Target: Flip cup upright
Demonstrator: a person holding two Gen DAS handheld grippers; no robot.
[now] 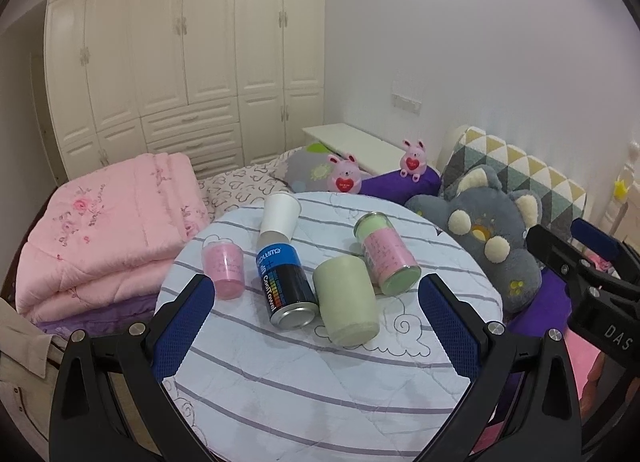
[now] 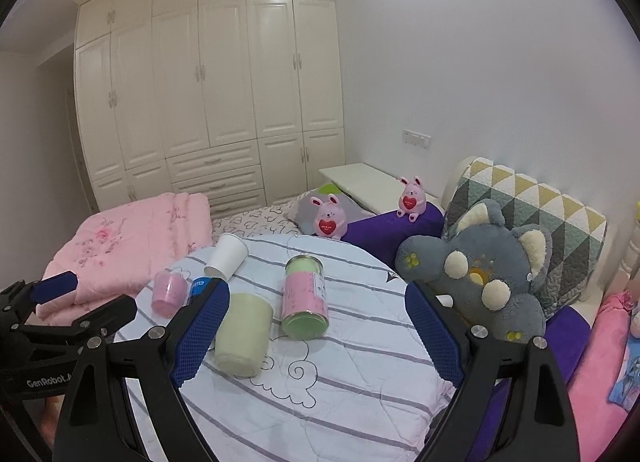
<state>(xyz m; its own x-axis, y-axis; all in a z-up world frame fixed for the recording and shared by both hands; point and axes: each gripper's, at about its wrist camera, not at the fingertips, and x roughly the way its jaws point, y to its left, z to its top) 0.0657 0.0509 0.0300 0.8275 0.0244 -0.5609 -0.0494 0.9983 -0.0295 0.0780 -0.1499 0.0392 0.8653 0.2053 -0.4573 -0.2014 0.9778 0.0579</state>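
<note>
A round table with a striped white cloth point(image 1: 304, 382) point(image 2: 344, 394) holds several containers. A pale green cup point(image 1: 346, 299) point(image 2: 243, 334) stands upside down near the middle. A white paper cup point(image 1: 280, 213) point(image 2: 227, 256) lies on its side at the far edge. A small pink cup point(image 1: 224, 269) point(image 2: 170, 294) stands mouth down at the left. My left gripper point(image 1: 316, 322) is open and empty, short of the green cup. My right gripper point(image 2: 316, 326) is open and empty, with its left finger point(image 2: 202, 336) in front of the green cup's left side.
A blue and black spray can point(image 1: 282, 282) and a pink and green tin point(image 1: 386, 254) point(image 2: 305, 302) lie on the table. A grey plush toy point(image 1: 488, 246) point(image 2: 484, 274) sits at the right, a folded pink quilt point(image 1: 108, 229) at the left, pink rabbit toys behind.
</note>
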